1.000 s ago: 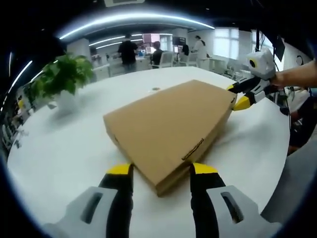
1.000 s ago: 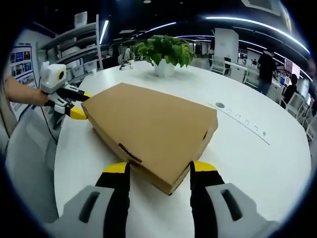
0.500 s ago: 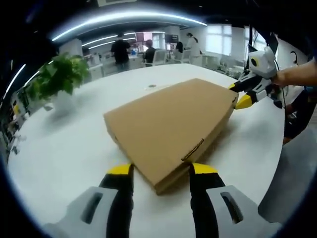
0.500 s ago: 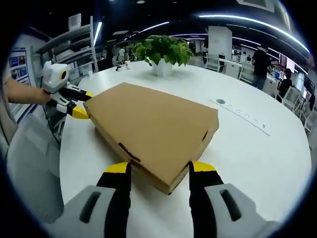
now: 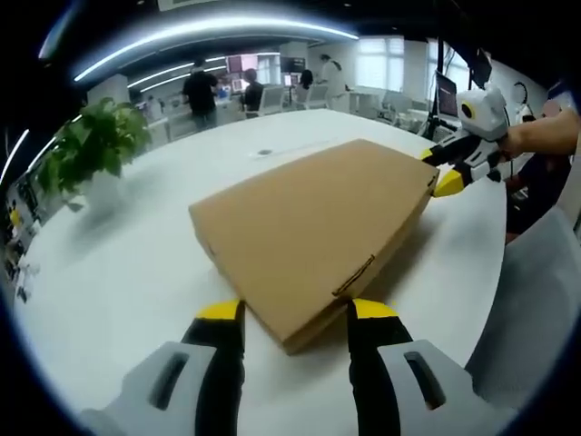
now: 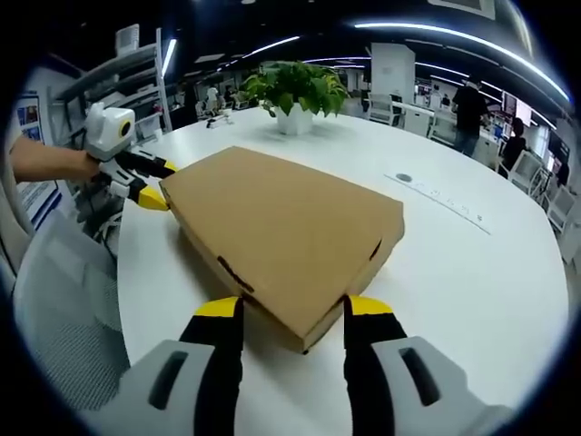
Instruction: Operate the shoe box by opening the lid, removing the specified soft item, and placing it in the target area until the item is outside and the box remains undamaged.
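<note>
In the left gripper view, the left gripper (image 5: pixel 295 313) stands with its two yellow-tipped jaws apart, one on each side of the nearest corner of the shoe box (image 5: pixel 313 232). I cannot tell if the jaws touch the cardboard. The box is flat and brown, its lid is down, and it lies on the white desk (image 5: pixel 118 300) close to the near edge. In the right gripper view, the right gripper (image 6: pixel 290 313) is in the same posture at the opposite corner of the box (image 6: pixel 286 232), jaws spread, and nothing is held between them. Each gripper appears in the other's view at the far corner of the box. To the sides of the box the desk surface is bare and wide. Farther, a potted plant (image 6: pixel 292 91) stands near the far edge of the desk. Behind it, people (image 5: pixel 197 91) stand in the office.
</note>
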The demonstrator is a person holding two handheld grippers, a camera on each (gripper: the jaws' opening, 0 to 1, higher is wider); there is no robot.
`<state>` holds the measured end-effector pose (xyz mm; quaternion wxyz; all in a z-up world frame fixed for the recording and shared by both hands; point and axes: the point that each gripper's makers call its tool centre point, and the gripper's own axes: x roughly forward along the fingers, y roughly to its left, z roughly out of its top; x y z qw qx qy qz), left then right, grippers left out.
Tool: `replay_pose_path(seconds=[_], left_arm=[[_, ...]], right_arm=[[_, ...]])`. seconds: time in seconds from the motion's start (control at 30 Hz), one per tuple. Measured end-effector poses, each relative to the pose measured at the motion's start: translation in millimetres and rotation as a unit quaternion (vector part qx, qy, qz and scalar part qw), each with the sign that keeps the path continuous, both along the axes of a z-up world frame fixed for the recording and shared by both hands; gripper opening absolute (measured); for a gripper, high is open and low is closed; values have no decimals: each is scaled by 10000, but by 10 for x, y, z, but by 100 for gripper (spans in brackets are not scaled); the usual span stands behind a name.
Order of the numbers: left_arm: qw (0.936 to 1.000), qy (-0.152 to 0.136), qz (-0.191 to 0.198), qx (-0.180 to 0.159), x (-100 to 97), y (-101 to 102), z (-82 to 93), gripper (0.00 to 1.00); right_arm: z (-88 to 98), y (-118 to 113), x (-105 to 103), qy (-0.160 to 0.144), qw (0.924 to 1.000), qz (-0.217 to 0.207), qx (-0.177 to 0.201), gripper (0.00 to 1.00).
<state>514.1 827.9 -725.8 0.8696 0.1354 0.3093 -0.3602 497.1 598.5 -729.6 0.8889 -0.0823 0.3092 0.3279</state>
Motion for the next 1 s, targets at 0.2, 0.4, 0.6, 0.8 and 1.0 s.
replay_pose_path(seconds=[0.2,0.4,0.6,0.8,1.0], left_arm=[[9998,64,-180,45,-49,77,3,44],[9993,132,-320,106,-98,155,4,43],[9988,187,-424,165,-171,254,3,43],[9985,223,-459,203,-246,346,-5,43],[9983,222,-492,209,-301,417,-8,43]], right_arm=[[-3,82,-132,-16,10000,-80,6,39],[0,165,-249,-11,9999,-127,22,38],[3,266,-371,-30,9999,-135,32,37],[5,346,-447,-51,9999,-135,59,37],[7,418,-517,-41,9999,-147,71,37]])
